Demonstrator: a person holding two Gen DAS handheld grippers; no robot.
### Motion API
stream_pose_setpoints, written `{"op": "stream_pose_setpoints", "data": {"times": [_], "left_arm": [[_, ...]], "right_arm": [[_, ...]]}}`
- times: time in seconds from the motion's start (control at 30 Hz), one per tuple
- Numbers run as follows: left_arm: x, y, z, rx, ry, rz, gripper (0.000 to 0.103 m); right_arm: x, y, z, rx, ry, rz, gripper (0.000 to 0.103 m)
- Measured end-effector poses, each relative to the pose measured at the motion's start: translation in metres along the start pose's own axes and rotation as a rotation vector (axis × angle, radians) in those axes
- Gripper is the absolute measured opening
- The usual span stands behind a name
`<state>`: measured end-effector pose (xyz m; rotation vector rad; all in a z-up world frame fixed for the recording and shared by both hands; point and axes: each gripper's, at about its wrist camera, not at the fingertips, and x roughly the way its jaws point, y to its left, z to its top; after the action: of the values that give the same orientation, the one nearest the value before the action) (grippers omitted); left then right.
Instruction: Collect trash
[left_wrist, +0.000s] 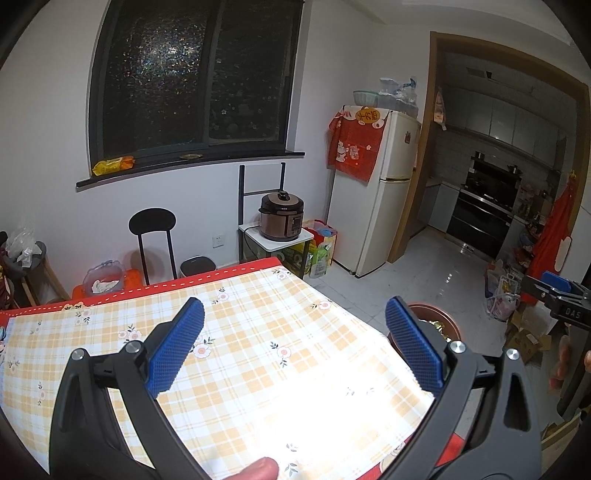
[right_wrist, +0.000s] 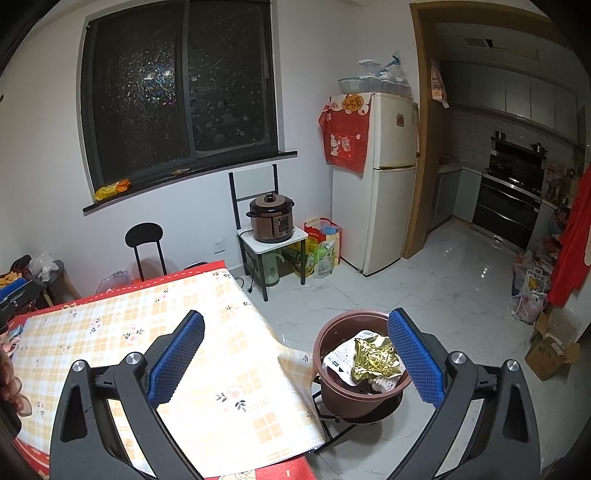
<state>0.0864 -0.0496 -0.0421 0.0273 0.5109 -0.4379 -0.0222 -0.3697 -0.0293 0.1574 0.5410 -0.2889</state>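
A brown round bin (right_wrist: 354, 395) stands on a black frame on the floor beside the table's right edge. It holds a crumpled gold wrapper (right_wrist: 375, 358) and white packaging. My right gripper (right_wrist: 295, 347) is open and empty, held over the table corner and the bin. My left gripper (left_wrist: 293, 339) is open and empty above the checked tablecloth (left_wrist: 258, 332). The bin's rim (left_wrist: 448, 317) peeks out behind the left gripper's right finger. The right gripper also shows at the right edge of the left wrist view (left_wrist: 554, 291).
The table has a yellow checked cloth (right_wrist: 129, 325) over red. A black chair (right_wrist: 144, 236), a pressure cooker (right_wrist: 273, 218) on a small stand, shopping bags (right_wrist: 323, 243) and a fridge (right_wrist: 388, 177) line the far wall. Boxes and bags (right_wrist: 546, 347) lie on the floor at right.
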Motion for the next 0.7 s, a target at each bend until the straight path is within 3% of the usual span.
{"op": "stream_pose_setpoints", "data": {"times": [0.7], "left_arm": [[0.0019, -0.0033, 0.0027, 0.027, 0.006, -0.006, 0.097]], "right_arm": [[0.0008, 0.0081, -0.0007, -0.012, 0.006, -0.018, 0.098]]}}
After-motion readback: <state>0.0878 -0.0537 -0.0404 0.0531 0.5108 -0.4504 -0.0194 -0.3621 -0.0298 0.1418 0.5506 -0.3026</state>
